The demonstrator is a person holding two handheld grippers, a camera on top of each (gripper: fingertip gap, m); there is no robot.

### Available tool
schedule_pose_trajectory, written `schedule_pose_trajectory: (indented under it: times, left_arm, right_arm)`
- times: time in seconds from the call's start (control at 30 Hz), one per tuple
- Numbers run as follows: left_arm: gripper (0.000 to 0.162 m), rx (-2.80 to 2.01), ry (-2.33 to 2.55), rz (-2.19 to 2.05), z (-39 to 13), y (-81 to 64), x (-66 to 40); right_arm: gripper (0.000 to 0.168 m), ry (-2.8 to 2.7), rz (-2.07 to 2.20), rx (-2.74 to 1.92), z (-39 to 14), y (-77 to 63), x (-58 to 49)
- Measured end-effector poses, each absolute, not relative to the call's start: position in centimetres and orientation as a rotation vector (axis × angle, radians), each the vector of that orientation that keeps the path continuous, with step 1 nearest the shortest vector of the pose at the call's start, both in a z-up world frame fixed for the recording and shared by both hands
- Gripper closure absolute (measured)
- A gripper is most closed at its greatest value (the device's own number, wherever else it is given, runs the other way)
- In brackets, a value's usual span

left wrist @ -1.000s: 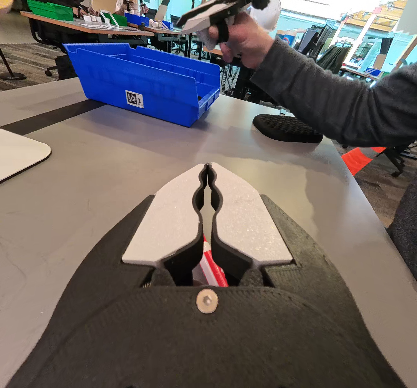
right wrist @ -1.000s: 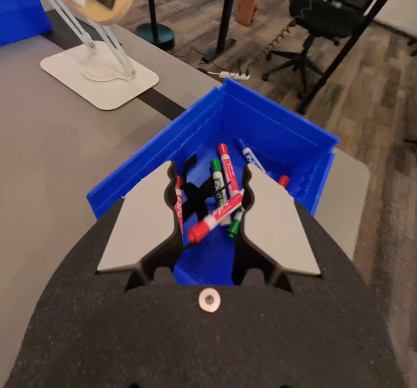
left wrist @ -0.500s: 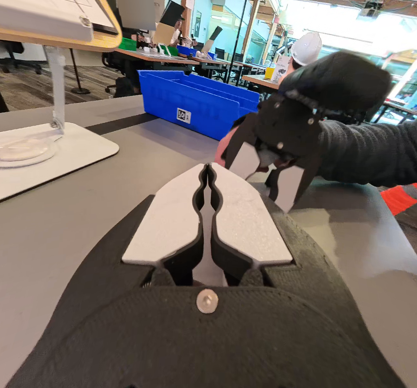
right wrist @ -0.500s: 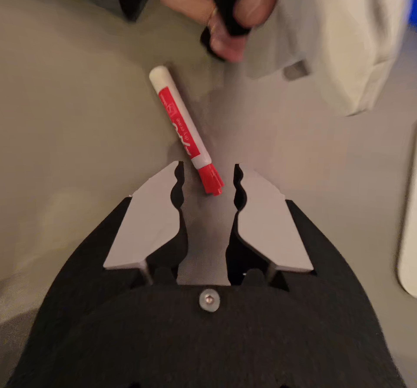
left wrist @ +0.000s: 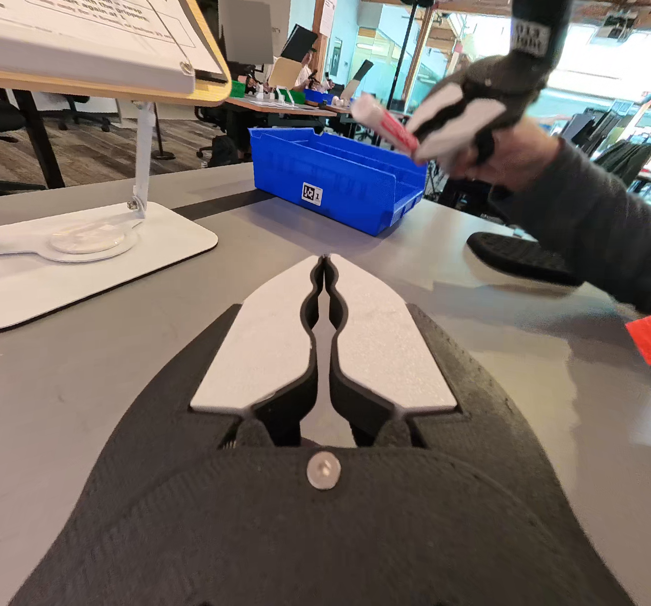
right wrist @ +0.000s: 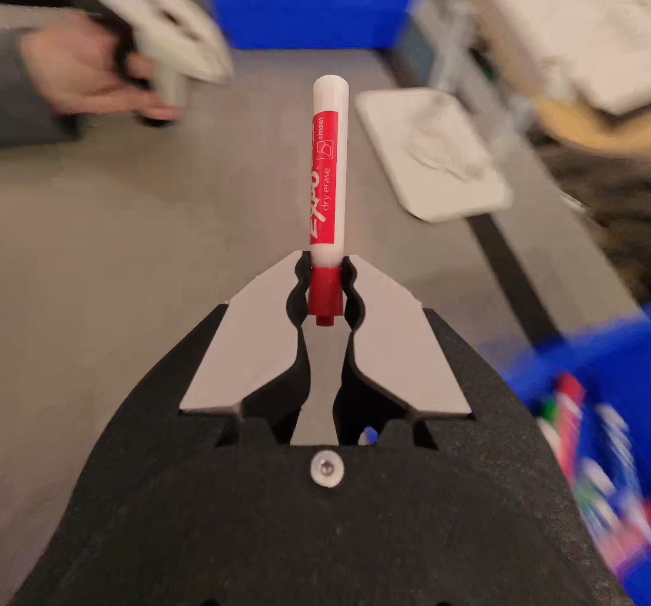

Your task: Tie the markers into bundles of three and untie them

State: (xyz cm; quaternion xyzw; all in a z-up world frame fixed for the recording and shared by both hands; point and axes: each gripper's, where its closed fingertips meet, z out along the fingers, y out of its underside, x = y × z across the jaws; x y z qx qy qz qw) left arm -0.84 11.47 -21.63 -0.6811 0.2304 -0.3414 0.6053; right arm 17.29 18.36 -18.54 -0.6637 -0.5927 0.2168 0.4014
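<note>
Left hand-held gripper sits low over the grey desk, its two fingers pressed together at the tips with nothing between them. To its left stands one white stand base carrying a tilted board with a printed sheet. One blue bin, bearing a small square tag, rests toward the far edge of the desk. One black textured pad lies near the right edge.

Right hand-held gripper is clamped on one red marker: the jaws pinch it at the junction of the red cap and the white barrel, the barrel projecting straight forward past the fingertips, clear of the desk surface. In the left wrist view the same marker is seen raised above the blue bin, held by that gripper in a person's hand.

In the right wrist view a second blue bin at the right holds several markers, red, green and blue; motion blur prevents a count.
</note>
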Motion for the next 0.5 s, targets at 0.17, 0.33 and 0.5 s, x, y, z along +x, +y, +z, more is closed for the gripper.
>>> schedule_pose_trajectory:
  times: [0.17, 0.33, 0.5]
  left_arm:
    - [0.156, -1.616, 0.573, -0.759, -22.6, 11.6, 0.2]
    - [0.149, -1.645, 0.583, -0.738, -23.4, 11.8, 0.4]
    - [0.141, -1.653, 0.567, -0.694, -23.4, 12.0, -0.2]
  right_arm:
    - [0.152, -1.063, 0.282, -1.950, -18.8, 28.8, 29.2]
    - [0.133, -0.979, 0.222, -2.078, -21.6, 30.7, 33.1]
    - [0.132, -0.900, 0.040, -2.043, -20.2, 29.7, 36.7]
